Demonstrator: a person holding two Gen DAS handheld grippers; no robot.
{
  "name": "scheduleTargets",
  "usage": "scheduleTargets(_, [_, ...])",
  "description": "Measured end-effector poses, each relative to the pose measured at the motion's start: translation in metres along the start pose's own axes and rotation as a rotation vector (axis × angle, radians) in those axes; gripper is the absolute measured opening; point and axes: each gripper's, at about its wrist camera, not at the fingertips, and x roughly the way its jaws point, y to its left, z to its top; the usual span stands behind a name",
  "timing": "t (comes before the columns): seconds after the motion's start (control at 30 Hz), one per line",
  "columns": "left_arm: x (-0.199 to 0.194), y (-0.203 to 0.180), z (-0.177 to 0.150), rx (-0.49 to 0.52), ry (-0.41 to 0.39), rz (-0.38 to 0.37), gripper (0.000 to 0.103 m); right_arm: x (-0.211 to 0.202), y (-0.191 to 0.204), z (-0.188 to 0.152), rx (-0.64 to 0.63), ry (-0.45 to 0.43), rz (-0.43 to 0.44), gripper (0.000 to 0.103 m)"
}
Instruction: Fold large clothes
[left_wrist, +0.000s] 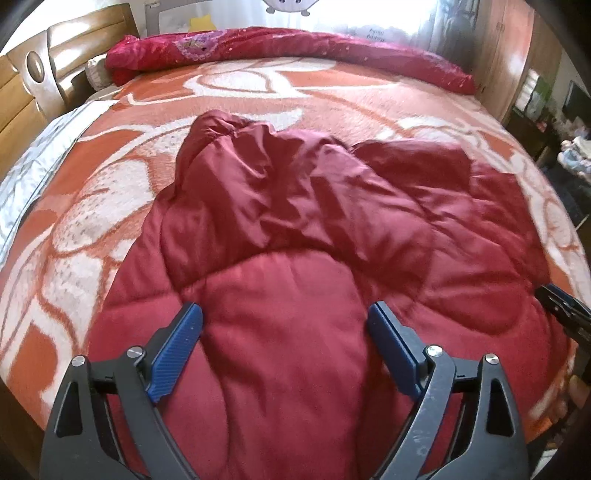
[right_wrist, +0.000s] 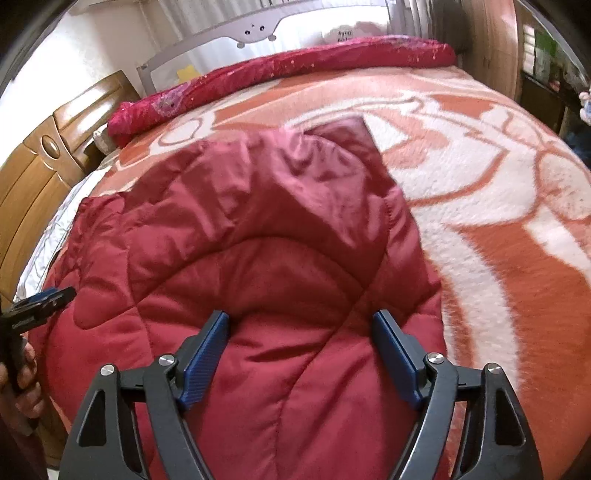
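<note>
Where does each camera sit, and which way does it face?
Left wrist: on the left gripper, facing down over the red quilted jacket; its open fingers show, the right gripper at the edge.
Right wrist: on the right gripper, above the jacket; a hand holds the left gripper.
Shared: jacket, orange blanket, rolled red quilt.

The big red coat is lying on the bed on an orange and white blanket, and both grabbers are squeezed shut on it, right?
Not quite. The red coat does lie on the orange and white blanket, but neither grabber is shut. The left wrist view shows the left gripper with its jaws wide apart over the coat, and the right wrist view shows the right gripper open too.
</note>
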Motion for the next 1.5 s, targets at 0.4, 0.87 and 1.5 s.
scheduleTargets(0.4, [-0.033, 0.000, -0.063, 0.060, -0.001, -0.044, 0.092, -0.025, 0.016, -0.047, -0.080, 0.033, 0.028, 0.076])
scheduleTargets(0.87, [-0.024, -0.008, -0.075, 0.088, -0.043, 0.017, 0.097, -0.021, 0.020, -0.064, -0.106, 0.002, -0.018, 0.079])
scheduleTargets(1.5, [-0.032, -0.006, -0.078, 0.112, -0.032, 0.027, 0.099, -0.030, 0.019, -0.069, -0.104, 0.023, 0.003, 0.081])
